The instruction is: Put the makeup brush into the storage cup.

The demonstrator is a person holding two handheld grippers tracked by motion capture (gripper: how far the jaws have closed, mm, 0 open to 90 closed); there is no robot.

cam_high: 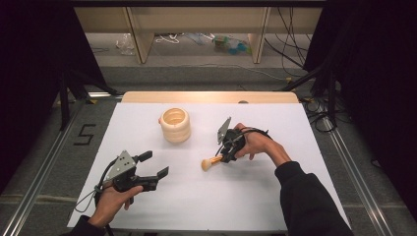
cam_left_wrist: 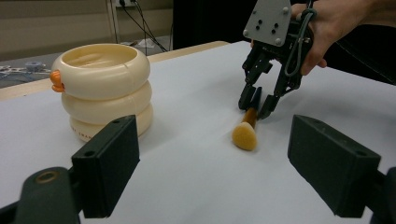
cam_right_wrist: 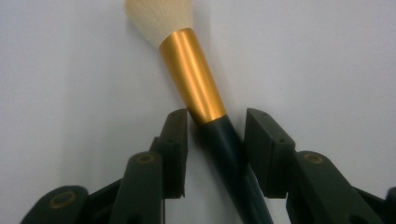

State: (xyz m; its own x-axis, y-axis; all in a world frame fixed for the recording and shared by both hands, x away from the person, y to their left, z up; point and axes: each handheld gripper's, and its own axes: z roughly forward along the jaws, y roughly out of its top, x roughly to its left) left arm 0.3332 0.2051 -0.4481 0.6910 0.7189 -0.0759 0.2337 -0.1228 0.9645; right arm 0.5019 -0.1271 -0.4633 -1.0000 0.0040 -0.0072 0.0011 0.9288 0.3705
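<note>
- Since the white table top (cam_high: 162,206) is flat and bare around the work, the pick needs a low, level close, so the pads meet the handle and don't scrape the sheet.
- The cream stacked-ring plastic pot with an orange knob on its side (cam_high: 175,125) stands upright toward the far side, well apart from both grippers; likely the drop-off, my guess only.
- The left gripper (cam_high: 155,165) sits near the front left of the table, jaws spread wide, nothing between them; best kept parked there, out of the way.
- The right gripper (cam_high: 222,156) points down and toward the person's left at the brush, jaws half-closed astride the handle. A gap shows on each side in the right gripper view, so the pads are not yet pressing.
- To do it well: centre the handle between the pads first, since it lies slanted, nearer the left pad (cam_right_wrist: 176,140); then squeeze on the dark part, not the slick gold ferrule.
- The makeup brush with a dark handle, gold metal ferrule and tan bristle head (cam_high: 211,162) lies flat mid-table, its head pointing away from the right gripper, toward the left one, handle end between the jaws.
</note>
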